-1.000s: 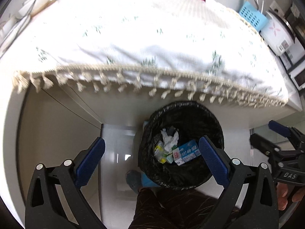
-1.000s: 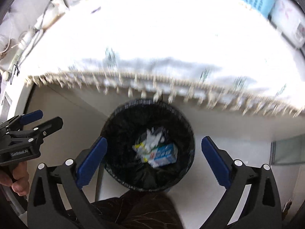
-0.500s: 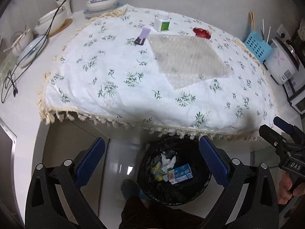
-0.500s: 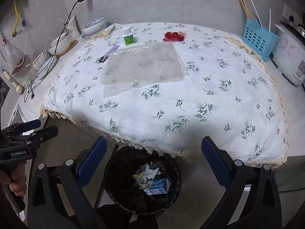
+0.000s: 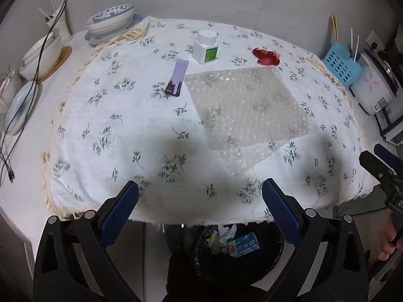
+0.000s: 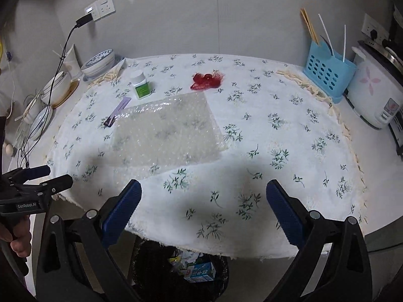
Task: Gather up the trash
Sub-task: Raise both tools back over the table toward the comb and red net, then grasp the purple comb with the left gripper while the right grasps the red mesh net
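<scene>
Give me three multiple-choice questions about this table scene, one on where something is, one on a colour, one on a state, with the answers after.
1. Where is the bin?
A. on the table
B. below the table's near edge
C. beside the cooker

2. What colour is the crumpled wrapper near the bottle?
A. red
B. yellow
C. black

3. How are the left tongs and right tongs?
A. both shut on trash
B. one open, one shut
C. both open, empty

Answers: B, the bin shows under the cloth's fringe; A, it is bright red; C, both pairs of pads stand wide apart with nothing between.
</scene>
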A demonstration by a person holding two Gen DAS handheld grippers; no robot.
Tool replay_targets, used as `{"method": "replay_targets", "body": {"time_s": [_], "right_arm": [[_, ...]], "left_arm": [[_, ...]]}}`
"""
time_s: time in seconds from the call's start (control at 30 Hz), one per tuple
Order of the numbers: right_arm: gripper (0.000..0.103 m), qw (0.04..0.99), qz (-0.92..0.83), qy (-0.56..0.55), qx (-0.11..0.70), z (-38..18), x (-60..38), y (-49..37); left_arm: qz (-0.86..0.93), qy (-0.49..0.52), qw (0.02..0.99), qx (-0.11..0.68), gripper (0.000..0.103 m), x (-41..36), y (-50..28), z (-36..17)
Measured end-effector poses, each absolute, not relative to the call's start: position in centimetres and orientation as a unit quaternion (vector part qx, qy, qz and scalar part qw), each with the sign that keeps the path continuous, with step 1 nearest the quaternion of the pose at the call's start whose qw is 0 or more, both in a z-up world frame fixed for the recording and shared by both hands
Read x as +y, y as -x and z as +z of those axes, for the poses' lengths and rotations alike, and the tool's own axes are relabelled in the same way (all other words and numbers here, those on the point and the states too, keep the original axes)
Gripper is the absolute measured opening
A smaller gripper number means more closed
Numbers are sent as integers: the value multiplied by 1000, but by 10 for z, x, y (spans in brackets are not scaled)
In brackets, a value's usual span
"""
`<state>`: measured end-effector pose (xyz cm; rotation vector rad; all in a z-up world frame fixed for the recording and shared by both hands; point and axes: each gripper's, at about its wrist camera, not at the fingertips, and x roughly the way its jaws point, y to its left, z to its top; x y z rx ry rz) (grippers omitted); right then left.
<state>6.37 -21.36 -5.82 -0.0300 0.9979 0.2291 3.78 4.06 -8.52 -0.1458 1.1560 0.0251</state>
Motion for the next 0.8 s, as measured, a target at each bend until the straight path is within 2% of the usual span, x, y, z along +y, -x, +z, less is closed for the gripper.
{"method": "replay_targets", "body": {"time_s": [0.43,0.8], "right_arm": [[92,872,61,8,487,-55,-186,-154],[85,852,44,4,521,-88,-159,-228]], "left_arm": [[-3,57,830,554,96,87,-144,-92],[14,55,805,591,91,120,-208,-133]]}}
